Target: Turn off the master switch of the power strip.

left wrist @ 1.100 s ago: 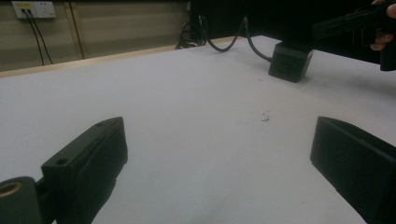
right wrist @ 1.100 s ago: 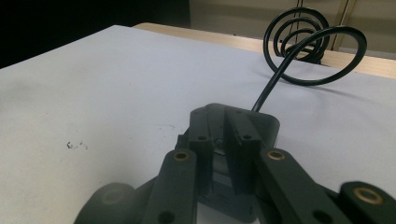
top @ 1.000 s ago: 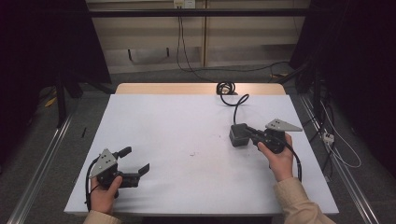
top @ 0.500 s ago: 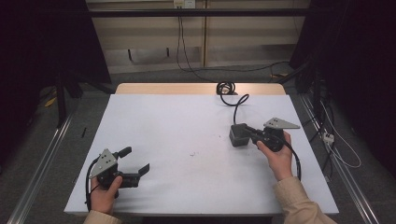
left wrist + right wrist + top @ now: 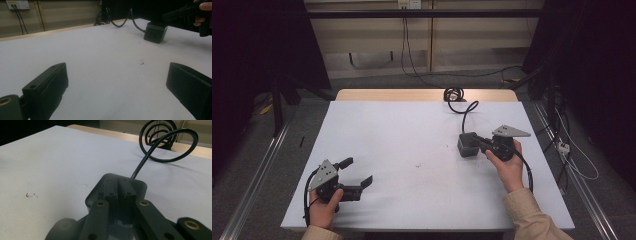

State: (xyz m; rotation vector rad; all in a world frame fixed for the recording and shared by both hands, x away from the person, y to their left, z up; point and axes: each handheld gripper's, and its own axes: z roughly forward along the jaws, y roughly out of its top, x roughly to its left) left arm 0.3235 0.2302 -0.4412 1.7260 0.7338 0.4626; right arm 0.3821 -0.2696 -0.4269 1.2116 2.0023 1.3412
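A dark grey box (image 5: 466,148) with a black cable (image 5: 464,112) sits on the white table (image 5: 402,130) at the right. My right gripper (image 5: 475,139) lies over the box's top. Its jaws have just been closing and now stand shut, with nothing seen between them. In the right gripper view the joined tips (image 5: 119,183) rest above the box (image 5: 94,195), and the cable (image 5: 162,145) coils away beyond it. My left gripper (image 5: 359,170) is held at the table's front left, open and empty. The left gripper view has its jaws wide (image 5: 117,75), with the box (image 5: 155,33) far off.
The cable's coil (image 5: 454,94) lies at the table's far wooden edge. A small dark smudge (image 5: 417,165) marks the tabletop's middle. More cables run over the floor behind and to the right of the table. Metal rails flank both sides.
None of the hands has moved. The box and the cable lie where they were.
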